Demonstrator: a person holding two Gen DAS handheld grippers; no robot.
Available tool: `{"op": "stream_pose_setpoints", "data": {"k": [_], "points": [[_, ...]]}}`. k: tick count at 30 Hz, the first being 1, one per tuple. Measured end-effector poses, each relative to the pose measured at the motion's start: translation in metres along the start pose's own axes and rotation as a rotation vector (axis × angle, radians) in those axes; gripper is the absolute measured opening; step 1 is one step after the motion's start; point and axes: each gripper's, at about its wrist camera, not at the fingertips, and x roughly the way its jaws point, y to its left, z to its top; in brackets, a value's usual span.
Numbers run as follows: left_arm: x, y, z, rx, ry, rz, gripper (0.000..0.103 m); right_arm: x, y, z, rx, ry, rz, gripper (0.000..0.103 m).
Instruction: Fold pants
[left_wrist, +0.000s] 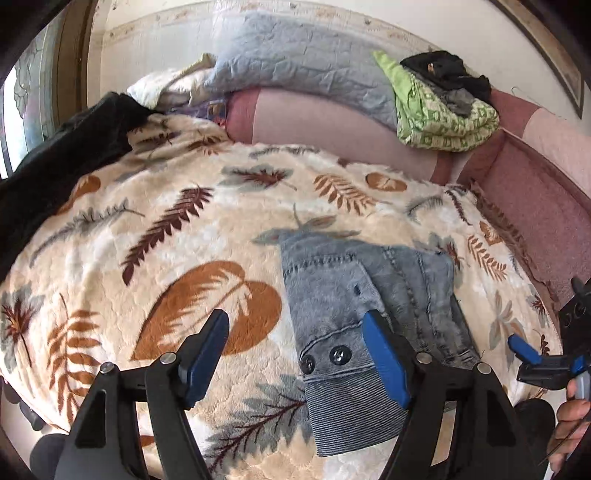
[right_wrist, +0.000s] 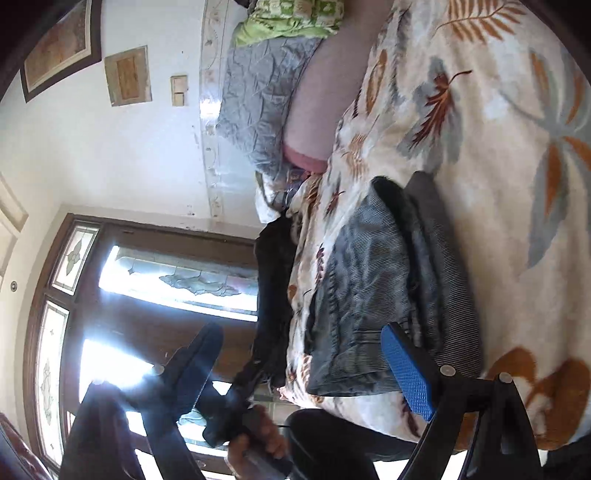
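Now, left wrist view
Pants: pants (left_wrist: 369, 314) of faded grey-blue denim, folded into a compact stack on the blanket; ribbed elastic waistband nearest the camera, two dark buttons just above it, stitched seams across the top layer.
Blanket: plush blanket (left_wrist: 192, 236), cream with brown, rust and grey leaf prints, quilted-looking surface.
Behind it: pink bedding (left_wrist: 332, 122) under a crinkled grey pillow (left_wrist: 295, 62); a green patterned cloth (left_wrist: 443, 118) bundled with a dark garment on top; black clothing (left_wrist: 66, 155) heaped at the blanket's left edge.
Left gripper: left gripper (left_wrist: 299, 354) stands wide apart and holds nothing — one blue pad over bare blanket, the other over the pants' near part; whether it touches the denim cannot be told.
Right gripper: right gripper (left_wrist: 532, 358) shows at the right edge, blue fingertip pointing toward the pants, held by a hand (left_wrist: 570, 421); its spread cannot be told here.

Right wrist view (rolled sideways)
Pants: pants (right_wrist: 376, 295) lie as layered folds, ribbed band along the edge, on the blanket (right_wrist: 498, 184).
Right gripper: right gripper (right_wrist: 306, 369) gapes wide, empty — its textured blue pad beside the stack's near corner, the other finger out against the bright stained-glass window (right_wrist: 177, 280).
Left gripper: left gripper (right_wrist: 255, 369) appears dark against the glare, gripped by a hand (right_wrist: 258, 439).
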Motion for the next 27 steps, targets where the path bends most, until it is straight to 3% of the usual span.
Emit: {"op": "stream_pose_setpoints", "data": {"k": [2,4,6,9,12,15,20,24,27], "points": [[0.022,-0.010,-0.013,0.027,0.070,0.002,0.075,0.015,-0.012,-0.003,0.038,0.035,-0.089,0.090],[0.025,-0.015,-0.022,0.031,0.063,0.015,0.075,0.027,-0.045,-0.012,0.126,0.077,-0.292,0.087],[0.024,-0.018,-0.023,0.044,0.049,0.028,0.075,0.018,-0.056,-0.018,0.163,0.017,-0.222,0.084],[0.027,-0.019,-0.021,0.058,0.053,0.038,0.075,0.015,-0.033,-0.017,0.124,0.005,-0.298,0.086],[0.028,-0.019,-0.020,0.060,0.047,0.042,0.076,0.024,-0.008,-0.020,0.072,0.030,-0.277,0.086],[0.030,-0.016,-0.021,0.043,0.043,0.034,0.076,0.038,-0.009,-0.031,0.144,0.056,-0.220,0.086],[0.030,-0.015,-0.022,0.042,0.040,0.020,0.076,0.066,-0.027,-0.041,0.241,0.066,-0.209,0.086],[0.030,-0.017,-0.022,0.066,0.033,0.024,0.076,0.065,-0.028,-0.038,0.243,-0.013,-0.226,0.086],[0.030,-0.018,-0.023,0.072,0.028,0.029,0.076,0.049,-0.019,-0.027,0.177,-0.121,-0.310,0.085]]}}
